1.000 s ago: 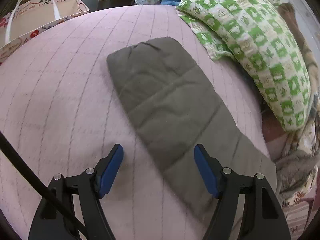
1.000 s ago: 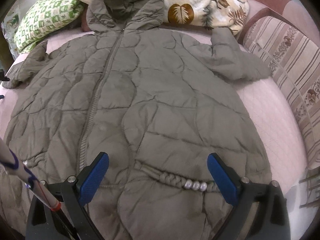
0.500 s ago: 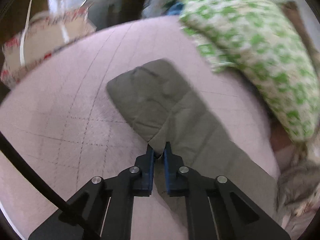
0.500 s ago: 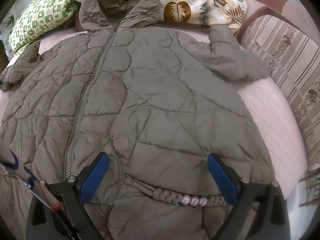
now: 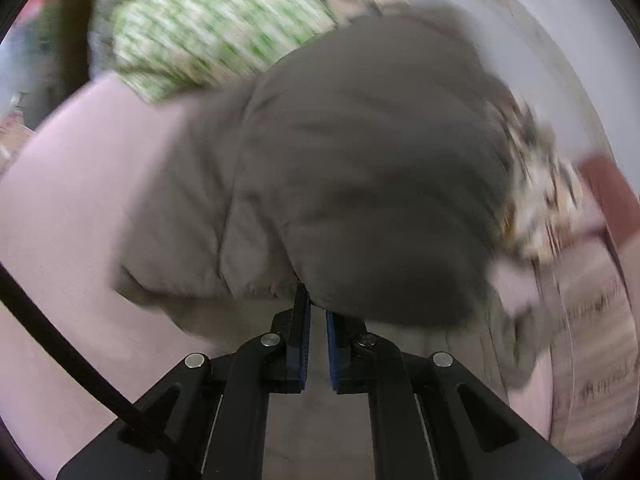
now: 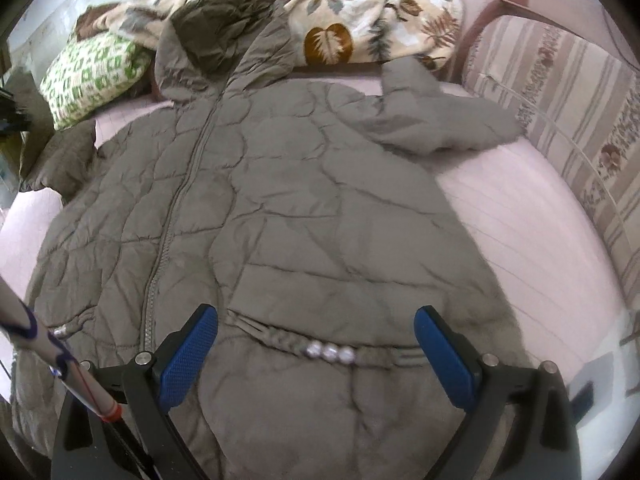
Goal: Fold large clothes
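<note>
An olive quilted hooded coat (image 6: 280, 200) lies front up on the pink bed sheet (image 6: 520, 220), zipper running up its middle. My left gripper (image 5: 317, 308) is shut on the coat's left sleeve (image 5: 360, 180), which hangs lifted and bunched in front of the blurred left wrist camera. In the right wrist view that raised sleeve (image 6: 52, 156) shows at the far left. My right gripper (image 6: 316, 344) is open above the coat's lower front, its blue pads either side of a braided trim with three pearl beads (image 6: 330, 354). The right sleeve (image 6: 440, 124) lies spread out.
A green-and-white patterned pillow (image 6: 92, 76) sits at the back left, a leaf-print blanket (image 6: 360, 20) behind the hood. A striped sofa back (image 6: 560, 100) borders the bed on the right. A black cable (image 5: 60, 352) crosses the left wrist view.
My left gripper shut on the left sleeve, then lifted it and swung it across toward the coat's body. My right gripper drifted a little nearer the coat's hem, still open.
</note>
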`<control>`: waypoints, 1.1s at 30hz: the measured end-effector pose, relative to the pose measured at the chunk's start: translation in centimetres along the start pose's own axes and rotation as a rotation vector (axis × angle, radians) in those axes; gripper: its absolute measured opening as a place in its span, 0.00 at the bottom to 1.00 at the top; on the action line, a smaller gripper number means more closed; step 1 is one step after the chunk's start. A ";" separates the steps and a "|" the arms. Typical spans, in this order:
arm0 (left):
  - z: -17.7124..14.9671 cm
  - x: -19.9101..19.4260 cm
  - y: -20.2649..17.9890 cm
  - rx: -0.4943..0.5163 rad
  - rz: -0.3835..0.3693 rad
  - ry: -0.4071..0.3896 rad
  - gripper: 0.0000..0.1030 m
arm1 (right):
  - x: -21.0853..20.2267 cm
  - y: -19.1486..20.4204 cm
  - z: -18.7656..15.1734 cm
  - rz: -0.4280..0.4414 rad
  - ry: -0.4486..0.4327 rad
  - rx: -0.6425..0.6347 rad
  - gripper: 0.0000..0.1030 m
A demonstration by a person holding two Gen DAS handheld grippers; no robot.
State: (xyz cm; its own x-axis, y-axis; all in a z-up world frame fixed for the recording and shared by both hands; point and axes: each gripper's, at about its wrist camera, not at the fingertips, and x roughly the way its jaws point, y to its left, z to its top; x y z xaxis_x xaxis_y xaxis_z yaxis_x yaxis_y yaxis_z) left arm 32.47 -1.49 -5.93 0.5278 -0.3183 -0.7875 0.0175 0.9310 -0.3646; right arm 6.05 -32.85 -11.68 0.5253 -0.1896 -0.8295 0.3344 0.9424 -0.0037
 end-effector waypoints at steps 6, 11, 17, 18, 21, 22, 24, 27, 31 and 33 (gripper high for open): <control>-7.3 5.2 -5.9 0.160 0.078 0.113 0.14 | -1.7 -2.8 -0.8 -0.018 -0.017 0.041 0.98; -10.7 2.8 -6.1 0.182 0.078 0.100 0.42 | -2.8 -4.1 -0.4 0.016 -0.017 0.065 0.98; -14.8 -5.1 -3.4 0.181 0.199 -0.034 0.60 | -1.4 -2.9 2.6 0.242 0.010 0.096 0.98; -15.7 -6.1 -2.8 0.164 0.216 -0.049 0.61 | -0.6 -2.5 3.2 0.269 0.021 0.103 0.98; -17.9 -8.0 -0.8 0.133 0.244 -0.064 0.61 | 3.3 -1.3 6.2 0.343 0.043 0.140 0.98; -18.5 -8.3 -0.5 0.130 0.253 -0.070 0.61 | 4.8 -1.0 7.2 0.349 0.051 0.152 0.98; -20.1 -9.0 0.3 0.131 0.286 -0.095 0.61 | 8.4 -0.7 9.7 0.336 0.076 0.210 0.97; -21.4 -8.8 0.8 0.143 0.324 -0.116 0.61 | 12.9 -0.8 12.3 0.378 0.146 0.329 0.95; -22.0 -7.9 1.3 0.131 0.317 -0.076 0.61 | 15.8 -0.1 14.2 0.391 0.188 0.404 0.76; -22.1 -7.5 1.3 0.123 0.298 -0.057 0.61 | 16.3 0.5 14.9 0.416 0.225 0.398 0.38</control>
State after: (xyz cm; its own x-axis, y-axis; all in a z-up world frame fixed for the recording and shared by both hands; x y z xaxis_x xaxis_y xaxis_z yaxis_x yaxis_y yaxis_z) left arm 9.74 -1.84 -11.44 0.5718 -0.0208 -0.8201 -0.0447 0.9974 -0.0565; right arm 26.42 -39.59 -16.87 0.5110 0.2757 -0.8142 0.4262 0.7413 0.5185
